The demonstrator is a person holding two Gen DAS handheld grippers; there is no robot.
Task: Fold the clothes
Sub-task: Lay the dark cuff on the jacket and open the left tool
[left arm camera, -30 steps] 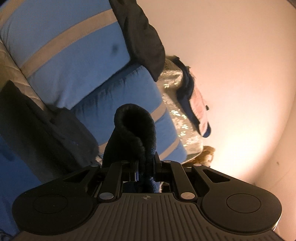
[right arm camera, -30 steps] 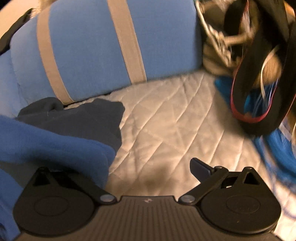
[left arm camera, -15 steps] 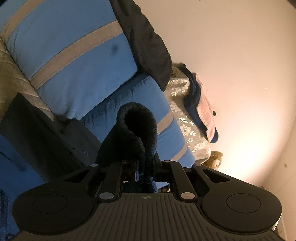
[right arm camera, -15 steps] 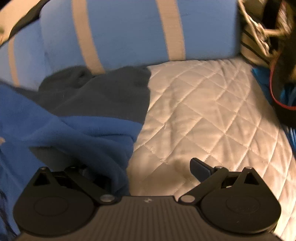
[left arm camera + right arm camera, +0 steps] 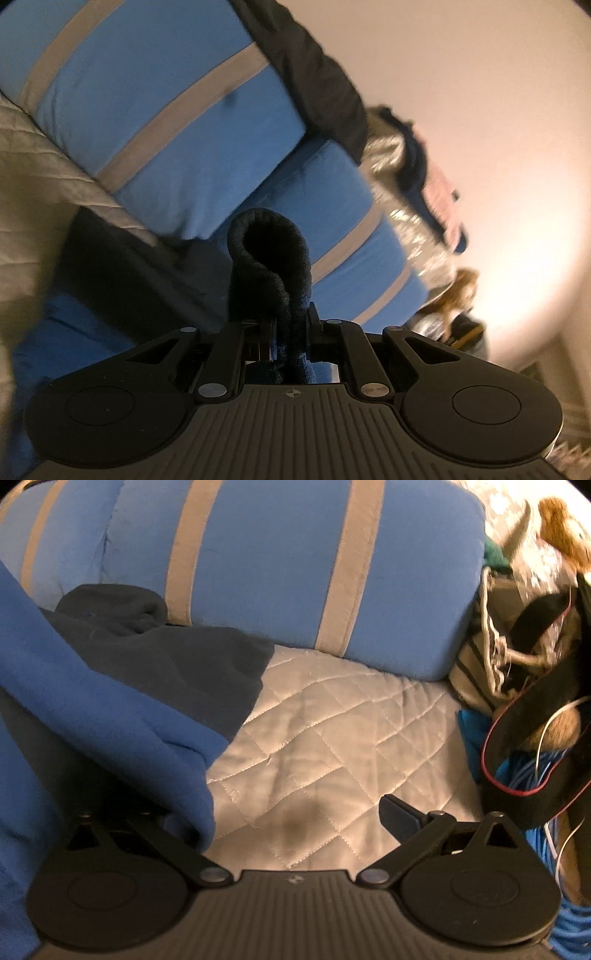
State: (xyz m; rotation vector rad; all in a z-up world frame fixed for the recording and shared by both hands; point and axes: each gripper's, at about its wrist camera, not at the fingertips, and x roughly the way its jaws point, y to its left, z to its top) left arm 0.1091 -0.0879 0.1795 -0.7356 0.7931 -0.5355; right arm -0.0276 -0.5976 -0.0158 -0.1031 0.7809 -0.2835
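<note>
Nearest us in the left wrist view, our left gripper has its jaws pressed tight on a fold of the fleece, a dark, fuzzy loop of it standing up just past the fingertips. Below and to the left of that loop the garment hangs in shadow, blue and near-black, over the quilt.

In the right wrist view, our right gripper stands wide open. Its right finger is bare above the quilt; the left finger is buried under a blue fold of the fleece, so we cannot tell whether it touches the cloth. The fleece spreads from the left edge across the quilt, its dark part lying flat and reaching back to the cushion.

Behind it the blue cushion with tan stripes stands against the quilt's far edge. To the right a bag with red piping sits among blue cables.

Farther off in the left view, a second striped cushion lies beside the first, a dark cloth draped over them, and beyond that a plain wall.
</note>
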